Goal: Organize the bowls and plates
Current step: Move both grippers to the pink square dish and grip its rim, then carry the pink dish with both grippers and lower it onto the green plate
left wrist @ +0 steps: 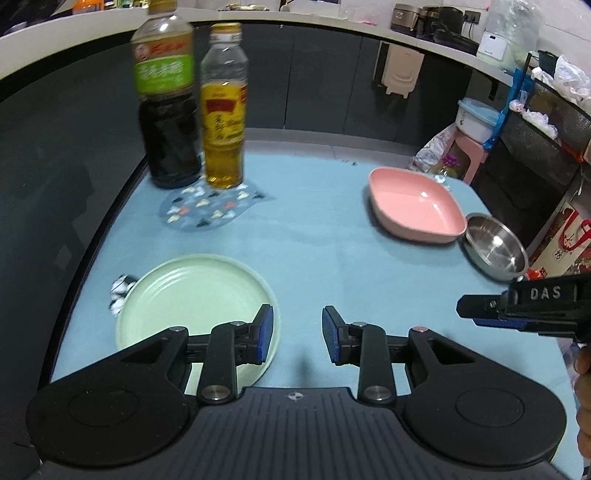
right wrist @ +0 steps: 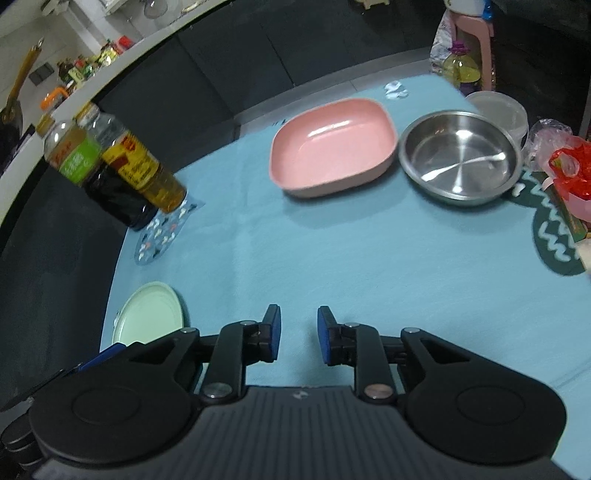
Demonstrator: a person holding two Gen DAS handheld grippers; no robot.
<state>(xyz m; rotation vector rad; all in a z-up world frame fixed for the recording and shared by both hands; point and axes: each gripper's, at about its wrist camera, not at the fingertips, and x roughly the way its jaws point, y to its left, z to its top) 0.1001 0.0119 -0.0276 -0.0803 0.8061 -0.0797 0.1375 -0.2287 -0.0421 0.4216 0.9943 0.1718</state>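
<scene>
Both grippers empty above the blue tablecloth.

Left gripper jaws narrowly apart, nothing between them; green plate under its left finger. Right gripper likewise narrow and empty; pink bowl and steel bowl ahead, side by side, bottles far left.

Place: home kitchen
Evidence: white counter with appliances; sauce bottles on the table
</scene>
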